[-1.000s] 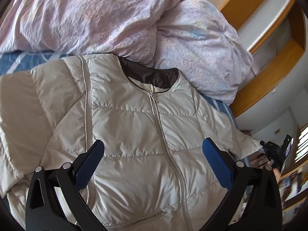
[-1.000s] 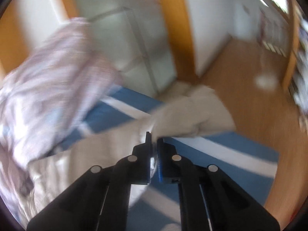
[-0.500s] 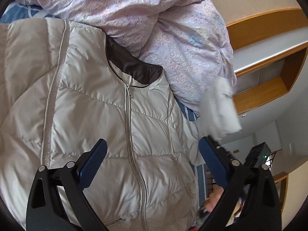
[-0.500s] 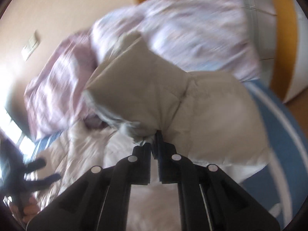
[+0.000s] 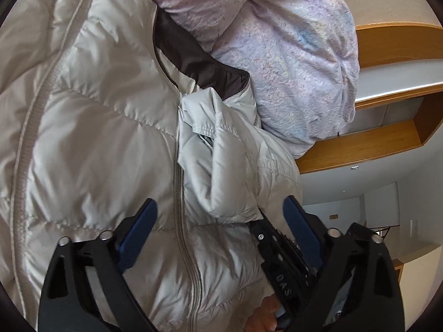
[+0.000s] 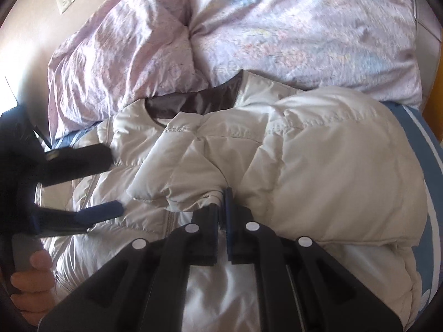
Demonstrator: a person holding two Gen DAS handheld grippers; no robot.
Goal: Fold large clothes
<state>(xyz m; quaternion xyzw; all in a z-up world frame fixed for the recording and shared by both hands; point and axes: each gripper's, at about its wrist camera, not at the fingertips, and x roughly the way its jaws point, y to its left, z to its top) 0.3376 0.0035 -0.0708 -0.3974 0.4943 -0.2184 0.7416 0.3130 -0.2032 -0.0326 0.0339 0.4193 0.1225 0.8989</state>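
Note:
A cream quilted puffer jacket (image 5: 105, 127) with a dark collar lining (image 5: 199, 63) lies zipped, front up, on the bed. Its right sleeve (image 5: 221, 166) is folded across the chest next to the zip. My right gripper (image 6: 223, 202) is shut on the sleeve's end (image 6: 193, 191) and rests on the jacket's front; it also shows in the left wrist view (image 5: 279, 262). My left gripper (image 5: 221, 221) is open and empty, hovering over the jacket's middle; it also shows in the right wrist view (image 6: 110, 179).
A crumpled pink-lilac duvet (image 5: 290, 55) is piled right behind the jacket's collar. The blue striped bed sheet (image 6: 426, 138) shows at the right edge. A wooden shelf unit (image 5: 387, 127) stands beyond the bed.
My right gripper has swung the sleeve from off the bed's side up and over onto the jacket's chest. The left gripper has shifted slightly and stays open.

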